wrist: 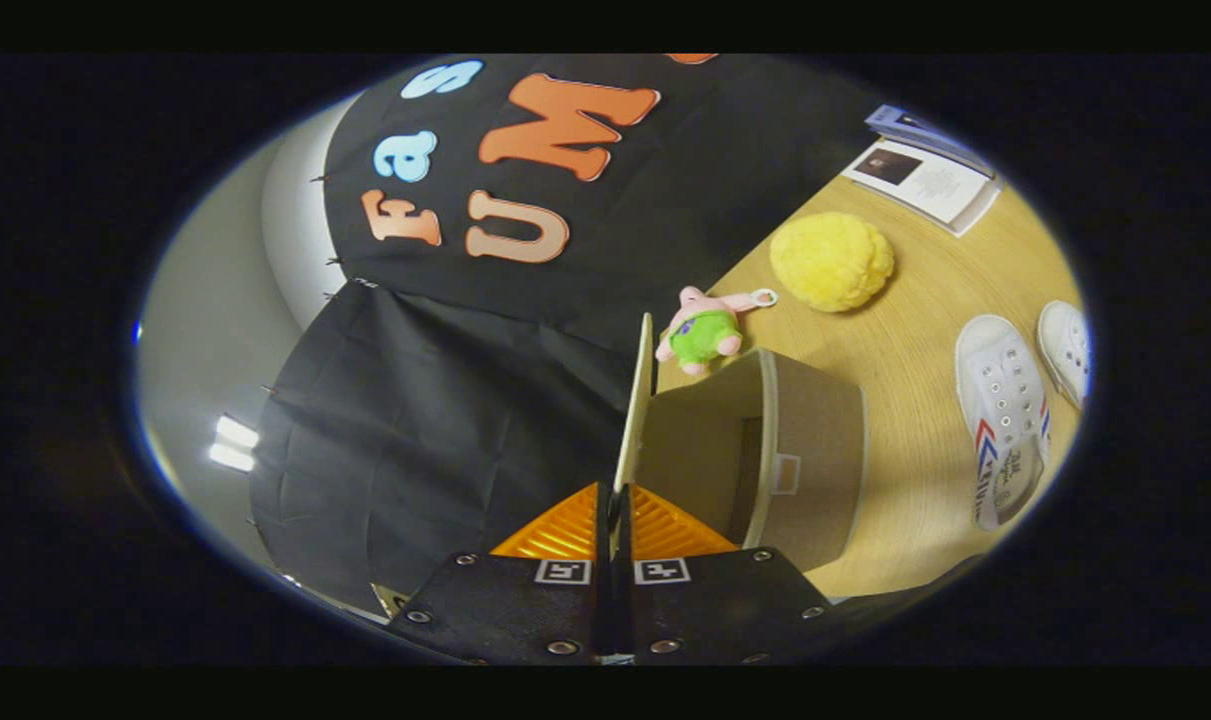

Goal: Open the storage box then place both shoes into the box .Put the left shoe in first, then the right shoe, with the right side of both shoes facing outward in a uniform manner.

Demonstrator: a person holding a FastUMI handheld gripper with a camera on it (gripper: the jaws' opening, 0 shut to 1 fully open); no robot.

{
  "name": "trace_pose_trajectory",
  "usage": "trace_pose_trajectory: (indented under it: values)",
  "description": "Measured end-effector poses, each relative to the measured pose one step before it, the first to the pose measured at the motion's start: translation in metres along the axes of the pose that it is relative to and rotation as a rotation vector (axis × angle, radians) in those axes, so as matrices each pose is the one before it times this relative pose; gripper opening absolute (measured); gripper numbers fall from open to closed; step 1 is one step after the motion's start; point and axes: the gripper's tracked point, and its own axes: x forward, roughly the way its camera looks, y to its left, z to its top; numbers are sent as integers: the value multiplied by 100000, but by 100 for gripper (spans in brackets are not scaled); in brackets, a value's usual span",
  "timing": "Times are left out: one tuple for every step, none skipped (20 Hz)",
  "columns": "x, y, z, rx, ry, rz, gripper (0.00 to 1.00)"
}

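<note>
Gripper (613, 505) tilted hard, its fingers pinched onto the thin lid (637, 400) of the storage box (805, 450), lid standing edge-on; wooden table (905, 350) beyond, black cloth wall behind; box open beside the fingers; two white shoes (1005, 420) well apart, side by side, long axes parallel; yellow ball (831, 260), small plush toy (705, 330), booklets (925, 175).
</note>
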Motion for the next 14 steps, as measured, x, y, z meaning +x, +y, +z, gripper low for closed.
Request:
trace_pose_trajectory:
  values:
    - [506,1193,8,-2081,-178,553,2]
    - [403,1197,-116,-2065,131,638,2]
    - [702,1007,-185,-2428,165,234,2]
    - [653,659,-235,-3013,-120,-1504,2]
    - [695,574,-155,-3658,144,-1558,2]
    - [708,1096,-88,-2848,-243,-506,2]
    - [545,1190,-192,-1189,-161,1190,2]
    - [380,1102,-247,-326,-180,1213,2]
    - [551,868,-163,-574,-94,464,2]
    - [602,632,-196,-1467,-125,-351,2]
    - [656,583,-292,-1435,-26,-390,2]
    - [701,726,-306,-854,140,12,2]
    - [701,629,-400,-743,123,206,2]
    - [716,593,-304,-1172,224,-265,2]
